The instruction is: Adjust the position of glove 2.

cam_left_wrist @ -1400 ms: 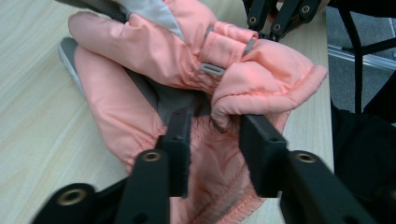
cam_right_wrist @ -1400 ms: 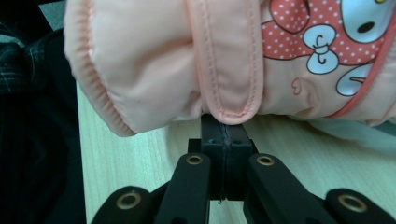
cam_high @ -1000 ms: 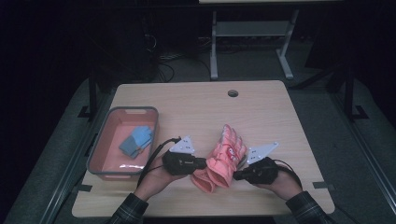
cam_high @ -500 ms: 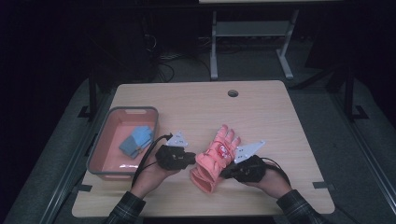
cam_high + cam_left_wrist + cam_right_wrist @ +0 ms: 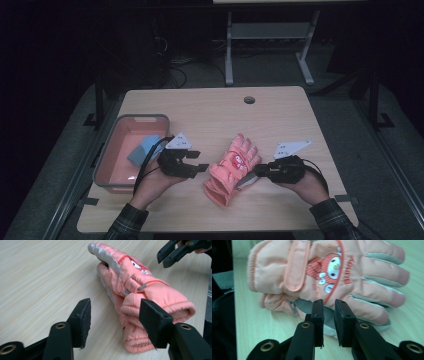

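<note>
- The pink glove [image 5: 232, 169] is lying flat on the worktop [image 5: 280, 115], fingers pointing away from the person, cuff toward the near edge; it looks like a pair stacked, a second cuff showing beneath the first in the left gripper view; a second ago it was raised between the two tools, so it is now resting set down.
- The left hand-held gripper [image 5: 199, 166] is just left of the glove, no longer touching it; its jaws have just been opening and are standing wide apart with nothing between them, the cuff [image 5: 160, 300] lying beyond them.
- The right hand-held gripper [image 5: 254, 172] is sitting at the glove's right edge; its jaws have just been opening a little, leaving a narrow gap; in the right gripper view the pads are standing just short of the grey palm fabric [image 5: 329, 312], not pressing on it.
- Judgement: both grips are being released, so the laying-down step seems finished and the glove is staying where it was placed.
- The red-walled bin [image 5: 150, 120], holding a blue item [image 5: 145, 150], is well left of the glove, beyond the left hand [image 5: 155, 182].
</note>
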Available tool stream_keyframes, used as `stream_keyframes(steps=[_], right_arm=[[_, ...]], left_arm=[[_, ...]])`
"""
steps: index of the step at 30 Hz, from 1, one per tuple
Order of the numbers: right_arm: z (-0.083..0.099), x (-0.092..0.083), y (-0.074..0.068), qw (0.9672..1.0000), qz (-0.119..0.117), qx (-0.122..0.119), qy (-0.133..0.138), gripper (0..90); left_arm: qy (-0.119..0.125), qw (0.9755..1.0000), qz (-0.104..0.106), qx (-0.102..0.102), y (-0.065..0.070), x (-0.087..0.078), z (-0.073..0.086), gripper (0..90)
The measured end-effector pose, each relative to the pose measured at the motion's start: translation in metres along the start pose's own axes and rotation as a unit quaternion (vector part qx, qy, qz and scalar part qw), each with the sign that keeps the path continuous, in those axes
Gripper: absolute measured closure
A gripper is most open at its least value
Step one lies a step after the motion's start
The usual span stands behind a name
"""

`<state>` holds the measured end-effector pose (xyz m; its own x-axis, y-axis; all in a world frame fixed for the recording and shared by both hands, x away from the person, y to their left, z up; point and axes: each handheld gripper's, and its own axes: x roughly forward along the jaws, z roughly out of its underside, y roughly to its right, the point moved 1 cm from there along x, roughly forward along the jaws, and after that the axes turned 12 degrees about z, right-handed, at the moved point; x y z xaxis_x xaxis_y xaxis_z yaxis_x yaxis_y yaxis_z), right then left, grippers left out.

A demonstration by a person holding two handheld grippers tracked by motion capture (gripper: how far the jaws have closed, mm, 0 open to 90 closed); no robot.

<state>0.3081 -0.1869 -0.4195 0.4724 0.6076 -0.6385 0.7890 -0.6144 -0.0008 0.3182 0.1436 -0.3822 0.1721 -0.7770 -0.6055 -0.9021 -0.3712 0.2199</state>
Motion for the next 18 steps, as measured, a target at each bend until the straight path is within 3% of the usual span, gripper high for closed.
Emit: stream_keyframes(steps=[4,6,13,18], right_arm=[[0.003,0.002,0.003,0.9997,0.024,0.006,-0.002,62.7],[0.004,0.003,0.004,0.9993,0.034,0.012,-0.002,61.2],[-0.005,0.004,0.009,0.9984,0.046,0.032,0.004,90.0],[-0.023,0.014,0.013,0.9979,0.045,0.037,0.027,90.0]], left_arm=[[0.007,0.9998,0.016,0.004,-0.002,0.005,-0.012,32.4],[0.001,0.9997,0.024,0.008,-0.003,0.010,-0.017,28.4],[-0.006,0.9992,0.037,0.010,-0.010,0.029,-0.029,22.5],[-0.012,0.9991,0.040,0.012,-0.014,0.038,-0.033,20.1]])
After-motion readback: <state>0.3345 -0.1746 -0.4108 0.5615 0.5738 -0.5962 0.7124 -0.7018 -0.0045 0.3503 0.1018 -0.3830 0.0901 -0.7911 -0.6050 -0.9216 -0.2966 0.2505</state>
